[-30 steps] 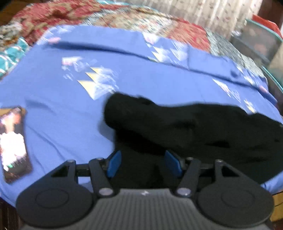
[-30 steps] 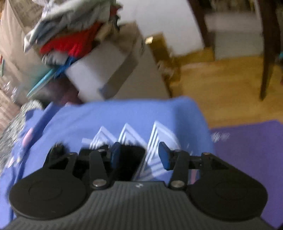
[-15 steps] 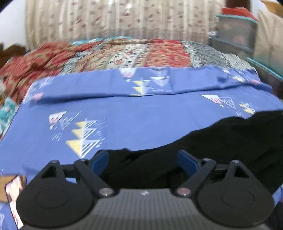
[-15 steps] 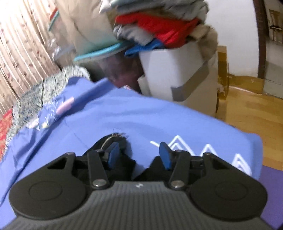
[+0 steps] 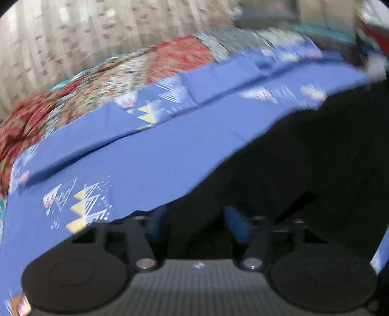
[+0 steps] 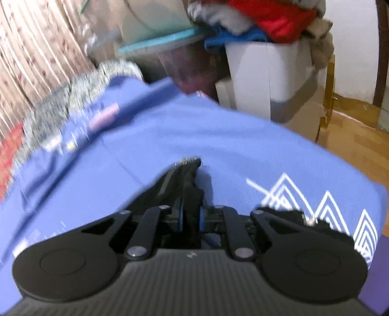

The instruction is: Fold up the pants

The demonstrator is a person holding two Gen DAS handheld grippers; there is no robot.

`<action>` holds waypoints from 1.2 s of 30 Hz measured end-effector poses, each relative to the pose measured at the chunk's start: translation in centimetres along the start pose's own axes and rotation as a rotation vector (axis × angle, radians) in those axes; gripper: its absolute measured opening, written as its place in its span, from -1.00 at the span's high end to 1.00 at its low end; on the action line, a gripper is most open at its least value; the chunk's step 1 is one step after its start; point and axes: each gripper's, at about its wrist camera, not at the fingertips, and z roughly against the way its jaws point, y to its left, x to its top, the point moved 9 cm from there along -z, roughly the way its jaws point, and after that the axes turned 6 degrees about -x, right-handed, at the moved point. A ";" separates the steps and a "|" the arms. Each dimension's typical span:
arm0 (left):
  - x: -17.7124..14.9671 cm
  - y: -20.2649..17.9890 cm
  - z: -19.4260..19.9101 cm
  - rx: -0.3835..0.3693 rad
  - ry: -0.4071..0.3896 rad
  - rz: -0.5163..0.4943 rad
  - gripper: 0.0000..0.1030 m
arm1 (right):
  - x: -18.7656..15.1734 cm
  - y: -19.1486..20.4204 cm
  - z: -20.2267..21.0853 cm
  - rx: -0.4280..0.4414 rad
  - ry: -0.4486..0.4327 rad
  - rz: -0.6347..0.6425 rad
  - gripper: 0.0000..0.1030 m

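Blue bedsheet (image 5: 150, 165) with triangle prints fills most of both views, spread over the bed; patchwork quilt (image 5: 116, 75) in reds and greys beyond it along the far edge, striped curtain (image 5: 56, 34) behind that. Black pants (image 5: 304, 165) lying on the sheet, bulk spread across the right half of the left wrist view, running down to the camera. Left view blurred. Left gripper (image 5: 197, 222) over the near edge of the pants, blue pads still visibly apart with black fabric between them, jaws closing; cannot tell from the blur whether the pads press the cloth yet. In the right wrist view, white plastic bin (image 6: 265, 80) beside the bed, piled with clothes, red garment (image 6: 274, 17) on top, teal lid (image 6: 160, 42) of another container to its left, wooden floor (image 6: 352, 136) at right. Right gripper (image 6: 190, 217) jaws nearly together and closing, clamped on a bunched fold of the pants (image 6: 184, 179); ribbed hem edge of the fabric sticks out past the fingertips, standing up off the sheet. More black fabric pokes out at the right side of the right gripper, over the white triangle print (image 6: 323, 209).
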 end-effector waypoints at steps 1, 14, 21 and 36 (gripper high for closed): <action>-0.2 -0.2 -0.7 0.025 0.027 -0.044 0.80 | 0.7 0.1 0.7 0.019 -0.013 -0.028 0.74; 2.7 0.4 10.5 0.134 -0.243 0.017 0.88 | 8.2 -3.9 11.4 0.271 -0.161 -0.287 0.74; -4.6 -6.1 11.2 0.004 -0.088 -0.044 0.79 | 0.0 -12.0 7.3 0.049 -0.042 -0.266 0.35; -10.1 10.4 11.0 -0.103 -0.116 0.792 -0.81 | -1.3 -4.1 11.6 0.021 -0.178 -0.149 0.01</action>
